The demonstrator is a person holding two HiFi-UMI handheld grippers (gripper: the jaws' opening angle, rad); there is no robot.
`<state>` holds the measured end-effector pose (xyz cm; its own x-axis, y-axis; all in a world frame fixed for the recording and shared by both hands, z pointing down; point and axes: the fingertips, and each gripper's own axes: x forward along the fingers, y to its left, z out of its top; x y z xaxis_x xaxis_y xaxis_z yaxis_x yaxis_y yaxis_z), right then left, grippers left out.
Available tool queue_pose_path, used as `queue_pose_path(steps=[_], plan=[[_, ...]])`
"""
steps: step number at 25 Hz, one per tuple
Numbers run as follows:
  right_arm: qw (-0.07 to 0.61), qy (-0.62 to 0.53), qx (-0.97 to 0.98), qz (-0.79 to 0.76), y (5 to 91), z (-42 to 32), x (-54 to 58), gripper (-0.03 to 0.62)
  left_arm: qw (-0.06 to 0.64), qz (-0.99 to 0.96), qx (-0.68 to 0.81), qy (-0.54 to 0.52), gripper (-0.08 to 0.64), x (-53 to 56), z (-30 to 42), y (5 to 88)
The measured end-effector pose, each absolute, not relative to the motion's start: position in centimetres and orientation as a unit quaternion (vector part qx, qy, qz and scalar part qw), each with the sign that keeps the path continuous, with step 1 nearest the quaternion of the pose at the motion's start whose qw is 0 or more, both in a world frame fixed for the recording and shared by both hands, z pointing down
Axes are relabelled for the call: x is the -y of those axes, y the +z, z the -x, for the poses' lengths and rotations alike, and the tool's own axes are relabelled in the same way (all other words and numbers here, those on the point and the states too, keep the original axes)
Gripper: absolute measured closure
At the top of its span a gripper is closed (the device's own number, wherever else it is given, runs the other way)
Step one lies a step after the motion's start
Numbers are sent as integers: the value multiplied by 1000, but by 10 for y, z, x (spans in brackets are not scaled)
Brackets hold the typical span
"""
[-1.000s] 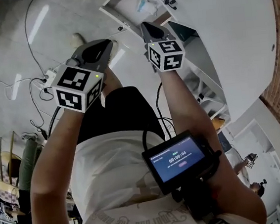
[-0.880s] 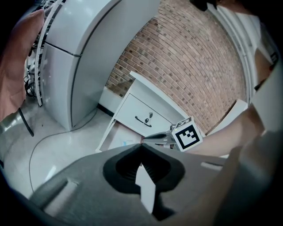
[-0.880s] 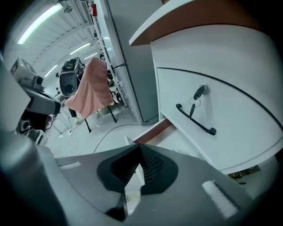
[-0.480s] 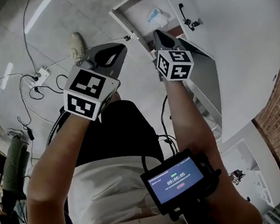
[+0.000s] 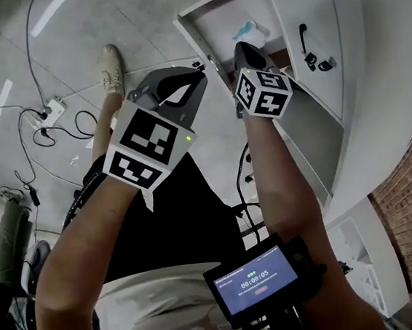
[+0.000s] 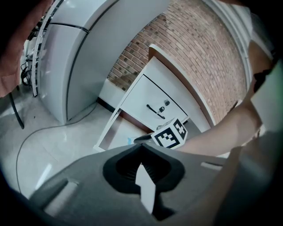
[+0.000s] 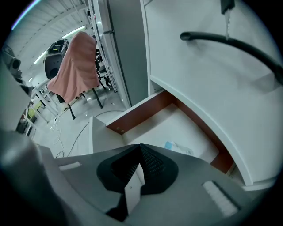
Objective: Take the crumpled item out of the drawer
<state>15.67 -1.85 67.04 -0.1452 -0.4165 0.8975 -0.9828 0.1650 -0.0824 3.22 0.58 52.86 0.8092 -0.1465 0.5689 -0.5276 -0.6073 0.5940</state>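
The crumpled item (image 5: 250,30), a white wad with a blue patch, lies in the open white drawer (image 5: 194,37) near the floor. In the right gripper view the crumpled item (image 7: 179,148) sits just beyond the jaw tips, on the drawer (image 7: 146,108) floor. My right gripper (image 5: 240,45) is shut and empty, its tip over the drawer's front part. My left gripper (image 5: 200,77) is shut too, beside the drawer's near corner. The left gripper view shows its own shut left gripper (image 6: 140,145), the right gripper (image 6: 140,138) ahead, and the drawer (image 6: 106,132).
Above the drawer is a white cabinet front with a black handle (image 5: 304,40) and lock. Cables and a power strip (image 5: 52,107) lie on the tiled floor at left, near a shoe (image 5: 111,61). A brick wall (image 6: 199,57) stands behind; a pink cloth (image 7: 75,66) hangs far off.
Both grippers have moved forward toward the drawer, which now sits larger and closer in the head view. Both stay shut.
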Motion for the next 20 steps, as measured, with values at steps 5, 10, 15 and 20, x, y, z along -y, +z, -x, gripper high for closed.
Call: queue_pose_path(steps=[5, 10, 15, 20], plan=[[403, 388, 619, -551, 705, -174, 19, 583, 393, -867, 187, 245, 557, -5, -26, 542], [426, 406, 568, -576, 731, -196, 10, 583, 400, -862, 189, 248, 557, -9, -23, 551], [422, 423, 527, -605, 751, -215, 7, 547, 405, -859, 195, 245, 557, -8, -18, 554], [441, 404, 508, -620, 762, -230, 16, 455, 409, -853, 210, 248, 557, 1, -6, 564]])
